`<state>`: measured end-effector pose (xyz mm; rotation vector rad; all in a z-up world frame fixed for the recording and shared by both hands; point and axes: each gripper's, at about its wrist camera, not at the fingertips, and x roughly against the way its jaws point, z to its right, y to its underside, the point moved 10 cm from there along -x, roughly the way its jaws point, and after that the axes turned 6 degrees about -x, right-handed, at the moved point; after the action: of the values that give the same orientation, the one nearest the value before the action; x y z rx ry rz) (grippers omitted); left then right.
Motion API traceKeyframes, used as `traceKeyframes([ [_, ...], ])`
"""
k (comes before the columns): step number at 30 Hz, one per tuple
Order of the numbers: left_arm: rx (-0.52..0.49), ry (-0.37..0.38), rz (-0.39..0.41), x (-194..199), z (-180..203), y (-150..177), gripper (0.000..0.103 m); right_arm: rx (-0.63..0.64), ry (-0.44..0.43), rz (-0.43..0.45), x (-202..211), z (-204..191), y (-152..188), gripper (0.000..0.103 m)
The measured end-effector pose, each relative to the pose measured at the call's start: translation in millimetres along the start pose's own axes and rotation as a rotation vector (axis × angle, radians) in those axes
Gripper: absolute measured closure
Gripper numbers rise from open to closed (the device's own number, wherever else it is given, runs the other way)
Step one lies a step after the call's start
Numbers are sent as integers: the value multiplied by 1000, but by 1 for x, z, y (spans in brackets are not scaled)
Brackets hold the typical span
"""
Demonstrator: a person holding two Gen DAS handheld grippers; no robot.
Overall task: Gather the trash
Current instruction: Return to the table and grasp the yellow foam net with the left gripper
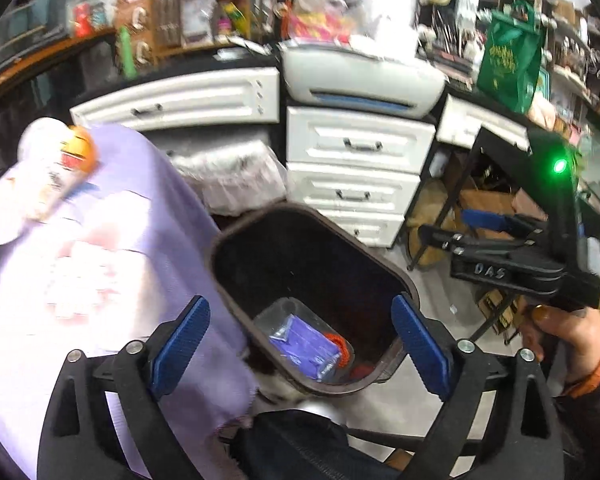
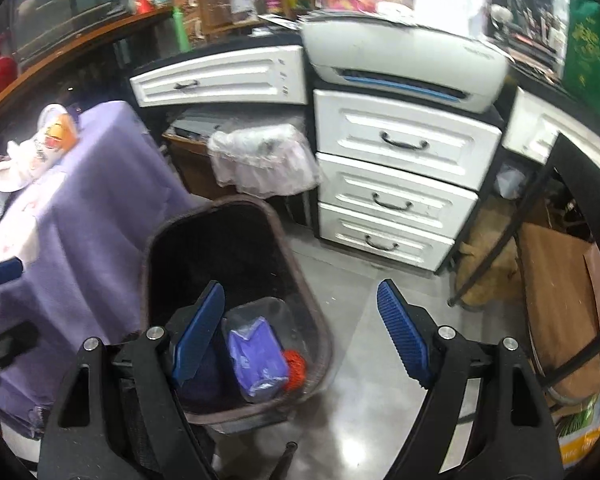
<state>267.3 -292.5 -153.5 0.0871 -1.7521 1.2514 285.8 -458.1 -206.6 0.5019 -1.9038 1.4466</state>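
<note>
A dark brown trash bin [image 1: 396, 276] [image 2: 156, 240] stands on the floor beside a table draped in a purple cloth [image 1: 148, 240] [image 2: 88, 200]. Inside lie a clear plastic container with a purple wrapper [image 1: 306, 342] [image 2: 256, 352] and a red-orange scrap [image 2: 295, 368]. My left gripper [image 1: 300, 344] is open and empty above the bin. My right gripper [image 2: 300, 332] is open and empty, over the bin's right rim; it also shows at the right of the left wrist view [image 1: 496, 236]. Crumpled wrappers with an orange and white packet [image 1: 60, 164] [image 2: 54, 140] lie on the table.
White drawers [image 1: 356, 172] [image 2: 400, 176] with a printer [image 1: 364, 80] [image 2: 404, 60] on top stand behind the bin. A black metal frame [image 2: 500, 240], cardboard [image 2: 560, 300] and a green bag [image 1: 508, 64] are to the right. A plastic-covered bundle [image 2: 260, 160] sits by the table.
</note>
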Motion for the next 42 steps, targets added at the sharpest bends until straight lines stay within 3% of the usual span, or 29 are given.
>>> traceKeyframes([
  [11, 95, -239, 74, 83, -115, 16, 7, 161, -226, 8, 25, -137, -22, 22],
  [23, 319, -596, -28, 149, -284, 101, 7, 367, -400, 11, 49, -278, -10, 22],
  [31, 370, -599, -149, 127, -339, 126, 7, 428, -453, -9, 58, -329, 4, 22],
  [36, 402, -552, -184, 110, -352, 131, 8, 450, -464, -10, 60, -345, 4, 22],
  [42, 430, -546, -198, 104, -362, 134, 38, 474, -480, -22, 57, -368, 2, 22],
])
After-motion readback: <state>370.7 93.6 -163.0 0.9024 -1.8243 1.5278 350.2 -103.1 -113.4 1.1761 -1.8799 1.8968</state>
